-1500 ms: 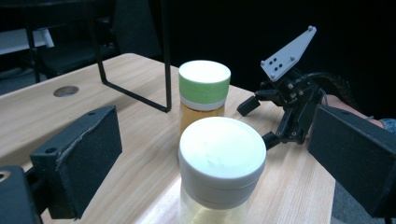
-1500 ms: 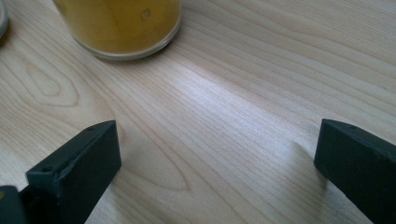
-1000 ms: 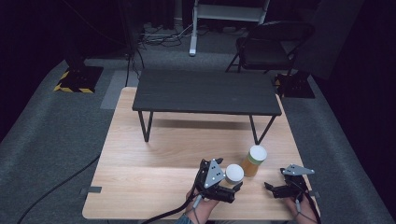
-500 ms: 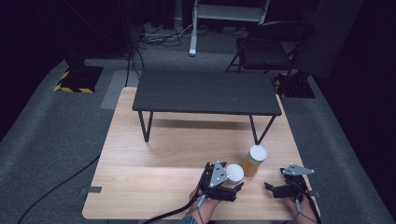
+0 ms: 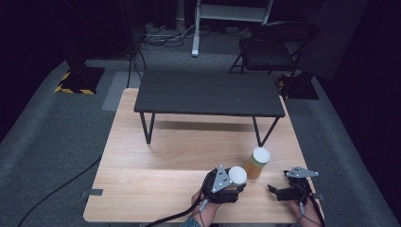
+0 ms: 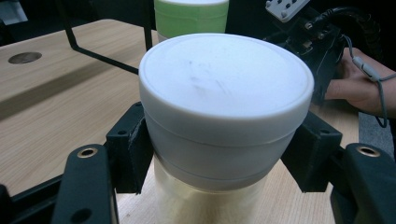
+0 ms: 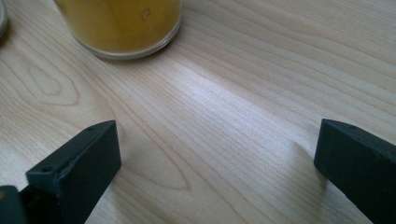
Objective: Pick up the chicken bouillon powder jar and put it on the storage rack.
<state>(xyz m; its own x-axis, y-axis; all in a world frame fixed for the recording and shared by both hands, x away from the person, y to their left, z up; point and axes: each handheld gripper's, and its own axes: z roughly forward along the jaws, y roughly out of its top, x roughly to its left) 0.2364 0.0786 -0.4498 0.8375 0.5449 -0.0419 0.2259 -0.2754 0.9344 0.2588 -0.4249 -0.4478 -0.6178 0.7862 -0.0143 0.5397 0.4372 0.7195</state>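
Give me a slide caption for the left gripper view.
Left gripper shut on white-lidded jar above the wooden table.

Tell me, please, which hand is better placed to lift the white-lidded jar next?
Left, I'd judge. The left gripper has just been closing and its pads press the white-lidded jar on both sides. The right gripper stands open over bare table, beside the yellow jar.

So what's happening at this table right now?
A person works with a hand-held gripper in each hand at a wooden table. The left hand-held gripper has just closed on a white-lidded jar, pads pressing its sides. The right hand-held gripper rests open on the wood, near a jar of yellow contents standing untouched.
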